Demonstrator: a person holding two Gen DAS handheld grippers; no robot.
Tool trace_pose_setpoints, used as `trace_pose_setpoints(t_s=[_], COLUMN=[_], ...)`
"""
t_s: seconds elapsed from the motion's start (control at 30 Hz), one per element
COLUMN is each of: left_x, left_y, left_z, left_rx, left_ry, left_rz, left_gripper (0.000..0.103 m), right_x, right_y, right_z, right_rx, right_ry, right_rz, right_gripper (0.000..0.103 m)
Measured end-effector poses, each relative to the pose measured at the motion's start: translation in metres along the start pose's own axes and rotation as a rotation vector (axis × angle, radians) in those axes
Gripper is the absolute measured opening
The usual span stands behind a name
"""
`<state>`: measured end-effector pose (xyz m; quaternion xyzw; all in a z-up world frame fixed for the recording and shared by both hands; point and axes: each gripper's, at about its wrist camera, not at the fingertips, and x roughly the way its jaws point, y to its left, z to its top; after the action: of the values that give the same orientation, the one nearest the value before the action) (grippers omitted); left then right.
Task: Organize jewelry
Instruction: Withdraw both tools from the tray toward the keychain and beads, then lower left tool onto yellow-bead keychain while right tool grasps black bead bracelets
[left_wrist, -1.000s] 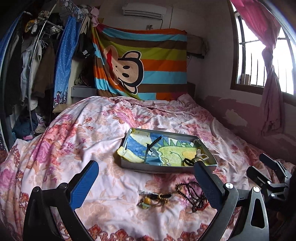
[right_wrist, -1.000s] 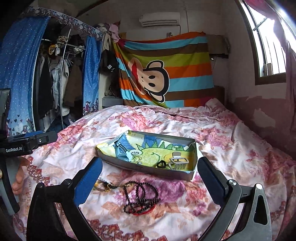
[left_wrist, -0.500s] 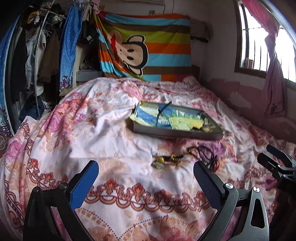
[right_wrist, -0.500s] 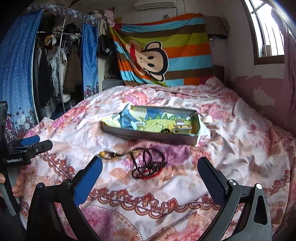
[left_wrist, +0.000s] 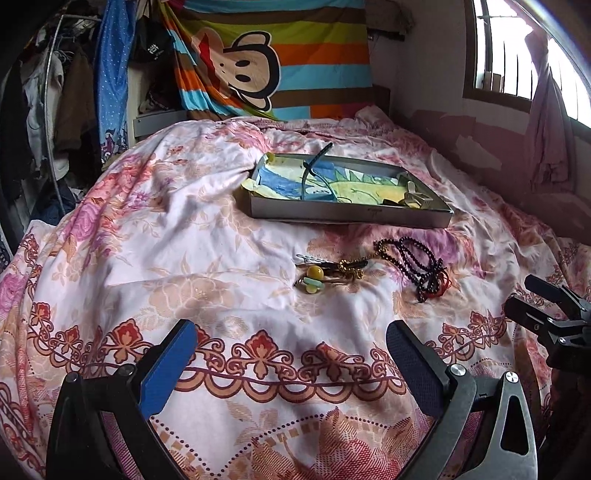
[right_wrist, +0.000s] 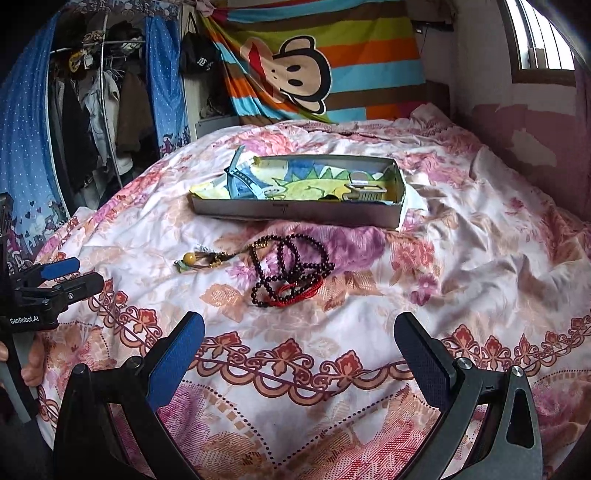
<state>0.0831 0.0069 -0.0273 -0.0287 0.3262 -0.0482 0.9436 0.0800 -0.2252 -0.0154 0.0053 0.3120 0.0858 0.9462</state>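
Note:
A grey metal tray (left_wrist: 347, 218) lined with a dinosaur drawing lies on the flowered bed; it also shows in the right wrist view (right_wrist: 295, 214). It holds a blue comb-like piece (left_wrist: 314, 173) and a pale hair clip (left_wrist: 413, 194). In front of it lie a dark bead necklace with red cord (left_wrist: 421, 266) (right_wrist: 291, 269) and a small cluster with a yellow bead (left_wrist: 316, 275) (right_wrist: 190, 258). My left gripper (left_wrist: 291, 354) is open and empty, well short of the jewelry. My right gripper (right_wrist: 299, 350) is open and empty too.
The floral bedspread (left_wrist: 184, 229) is rumpled. A clothes rack (right_wrist: 92, 110) stands at the left, a monkey-print striped cloth (left_wrist: 266, 62) hangs behind, and a window with a pink curtain (left_wrist: 546, 122) is at the right. The other gripper shows at each view's edge.
Both grippers have pulled back from the tray toward the foot of the bed, so more bedspread shows in front. Both stay open. The jewelry has not moved.

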Motion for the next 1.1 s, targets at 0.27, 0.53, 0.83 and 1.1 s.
trace_pose_setpoints(t_s=[0.27, 0.53, 0.83, 1.1], left_x=[0.011, 0.03, 0.07, 0.114], left_y=[-0.003, -0.011, -0.024, -0.023], left_z=[-0.002, 0.023, 0.041, 0.049], left_rx=[0.008, 0.059, 0.155, 0.149], left_ry=[0.045, 0.033, 0.075, 0.202], left_rz=[-0.005, -0.064, -0.094, -0.139], left_gripper=[0.103, 0.103, 0.098, 0.068], right_x=[0.019, 0.046, 0.076, 0.102], right_y=[-0.012, -0.026, -0.015, -0.014], right_z=[0.006, 0.012, 0.021, 0.022], right_rx=[0.048, 0.097, 0.047, 0.065], right_ry=[0.085, 0.133, 0.183, 0.251], right_rz=[0.057, 0.103, 0.155, 0.16], right_gripper=[0.101, 0.099, 0.074, 0.055])
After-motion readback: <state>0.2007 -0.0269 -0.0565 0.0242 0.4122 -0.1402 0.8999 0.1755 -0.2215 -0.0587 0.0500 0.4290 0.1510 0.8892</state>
